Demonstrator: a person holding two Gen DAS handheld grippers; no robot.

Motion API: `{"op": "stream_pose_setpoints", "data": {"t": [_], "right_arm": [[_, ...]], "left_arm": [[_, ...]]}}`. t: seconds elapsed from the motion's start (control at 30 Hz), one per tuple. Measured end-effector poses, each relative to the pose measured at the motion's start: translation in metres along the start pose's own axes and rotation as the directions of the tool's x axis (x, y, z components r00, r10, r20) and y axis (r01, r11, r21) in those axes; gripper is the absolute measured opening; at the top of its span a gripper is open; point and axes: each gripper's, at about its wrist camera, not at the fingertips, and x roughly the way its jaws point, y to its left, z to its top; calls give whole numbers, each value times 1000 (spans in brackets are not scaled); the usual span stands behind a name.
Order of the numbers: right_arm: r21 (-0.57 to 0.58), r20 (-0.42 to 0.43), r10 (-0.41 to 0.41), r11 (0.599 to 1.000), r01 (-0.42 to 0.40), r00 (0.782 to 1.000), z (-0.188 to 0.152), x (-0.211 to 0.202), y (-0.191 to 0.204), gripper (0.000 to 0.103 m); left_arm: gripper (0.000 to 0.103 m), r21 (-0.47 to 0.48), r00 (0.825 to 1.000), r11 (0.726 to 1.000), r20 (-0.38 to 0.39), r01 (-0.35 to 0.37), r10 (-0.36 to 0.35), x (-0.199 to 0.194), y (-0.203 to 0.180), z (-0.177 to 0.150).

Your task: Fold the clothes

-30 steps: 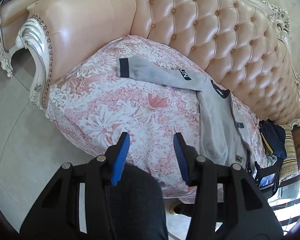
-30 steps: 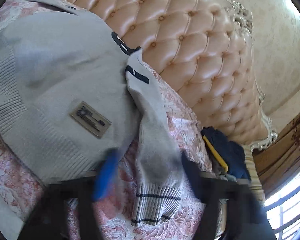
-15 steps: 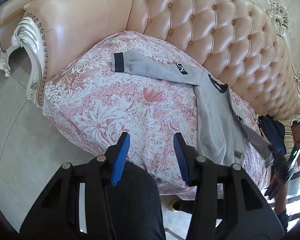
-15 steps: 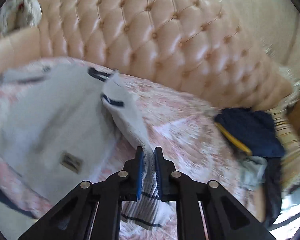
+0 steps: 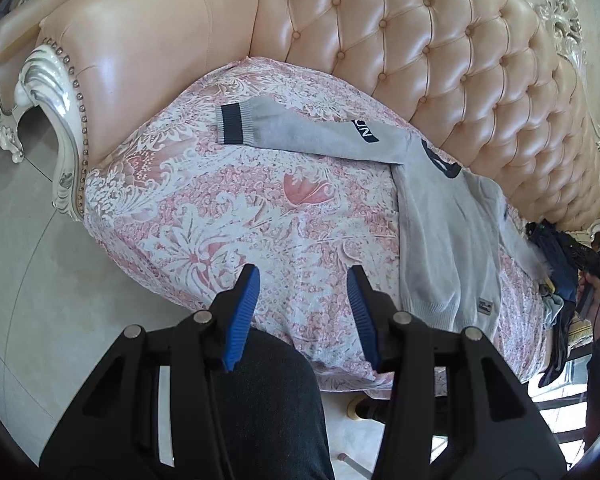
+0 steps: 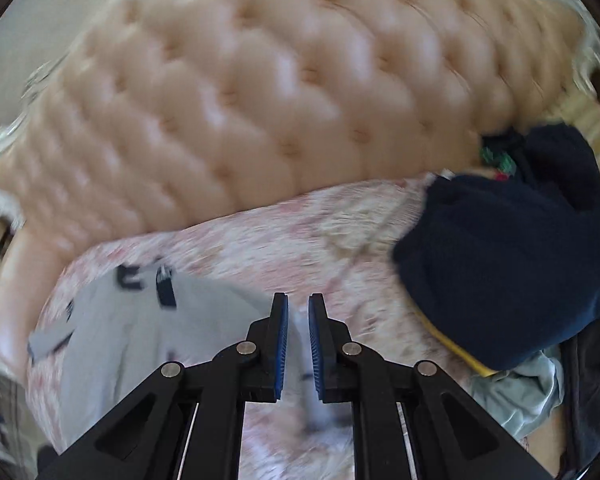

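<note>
A grey knit sweater (image 5: 436, 232) with dark cuffs lies spread on the sofa's pink floral cover (image 5: 236, 208). One sleeve (image 5: 300, 130) stretches left, flat. My left gripper (image 5: 302, 280) is open and empty, held above the front edge of the seat, left of the sweater's body. My right gripper (image 6: 298, 312) is shut on the sweater's other sleeve (image 6: 300, 340), which runs up from the body (image 6: 120, 332) into the blue pads. In the left wrist view that sleeve (image 5: 512, 236) is pulled out to the right.
The tufted peach sofa back (image 5: 440, 60) and armrest (image 5: 140, 40) bound the seat. A pile of dark navy clothes (image 6: 508, 264) with a pale blue garment (image 6: 520, 392) lies at the right end. My dark-trousered leg (image 5: 268, 412) is below the left gripper. Tiled floor (image 5: 28, 280) lies to the left.
My right gripper closed on the right sleeve and drew it out to the right, away from the sweater's body. The left gripper stayed open and barely moved.
</note>
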Motion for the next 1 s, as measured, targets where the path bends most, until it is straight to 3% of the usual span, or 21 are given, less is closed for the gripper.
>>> {"op": "stream_pose_setpoints", "data": {"t": [0.2, 0.3, 0.37, 0.43, 0.47, 0.5, 0.57, 0.67, 0.77, 0.93, 1.0], "right_arm": [[84, -78, -94, 991, 100, 993, -17, 46, -52, 11], [114, -30, -30, 993, 34, 999, -18, 47, -44, 15], [55, -27, 54, 997, -53, 998, -15, 52, -15, 17], [19, -84, 214, 977, -213, 973, -14, 70, 19, 50], [7, -119, 296, 955, -297, 948, -13, 80, 37, 84], [-15, -139, 314, 948, -319, 939, -12, 89, 49, 89], [-51, -183, 314, 943, -328, 932, -6, 107, 63, 89], [-47, -285, 320, 937, -347, 903, 8, 128, 50, 89], [-151, -410, 269, 922, -355, 872, 17, 144, 42, 89], [-217, -505, 213, 906, -362, 836, 20, 168, 31, 88], [-243, -543, 184, 900, -363, 819, 15, 175, 31, 81]], "left_arm": [[49, 28, 1000, 1000, -11, 1, -1, 10, -13, 7], [49, 45, 1000, 999, -21, 4, -3, 21, -22, 12], [49, 50, 999, 999, -30, 15, -14, 28, -28, 14], [49, 57, 999, 998, -37, 27, -25, 33, -34, 16], [49, 60, 999, 998, -41, 33, -31, 35, -36, 17], [49, 66, 999, 997, -39, 33, -30, 36, -38, 17], [49, 69, 999, 997, -37, 27, -25, 36, -36, 16], [49, 49, 999, 999, -52, 1, 2, 43, -26, 13], [49, 31, 997, 999, -76, -17, 19, 55, -22, 11], [49, 45, 995, 999, -96, -18, 22, 67, -31, 9], [49, 40, 995, 999, -99, -16, 19, 70, -33, 11]]}}
